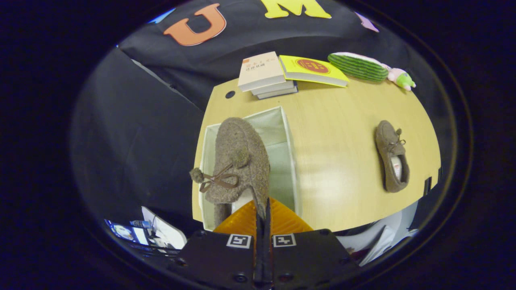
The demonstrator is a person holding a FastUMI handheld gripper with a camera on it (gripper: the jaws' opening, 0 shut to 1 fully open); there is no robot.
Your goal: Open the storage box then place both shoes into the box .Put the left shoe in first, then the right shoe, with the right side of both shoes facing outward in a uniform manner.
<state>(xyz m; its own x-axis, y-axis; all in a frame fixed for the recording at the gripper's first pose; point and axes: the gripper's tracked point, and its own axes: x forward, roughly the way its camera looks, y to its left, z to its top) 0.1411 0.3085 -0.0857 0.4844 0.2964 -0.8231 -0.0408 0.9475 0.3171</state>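
Note:
My gripper (pixel 263 213) is shut on the heel edge of a brown fuzzy shoe (pixel 238 161), its orange fingers (pixel 282 219) pinched together on the rim. The shoe hangs toe away from me, its bow and pompom to the left, above the open white storage box (pixel 288 141). The box stands at the wooden table's left side with its pale lining showing. A second brown shoe (pixel 392 156) lies flat on the table well to the right of the box, toe pointing away.
A stack of books (pixel 264 74) and a yellow book (pixel 312 69) lie at the table's far edge beyond the box. A green striped plush toy (pixel 369 67) rests far right. Bare wooden tabletop (pixel 334 161) spans between box and second shoe.

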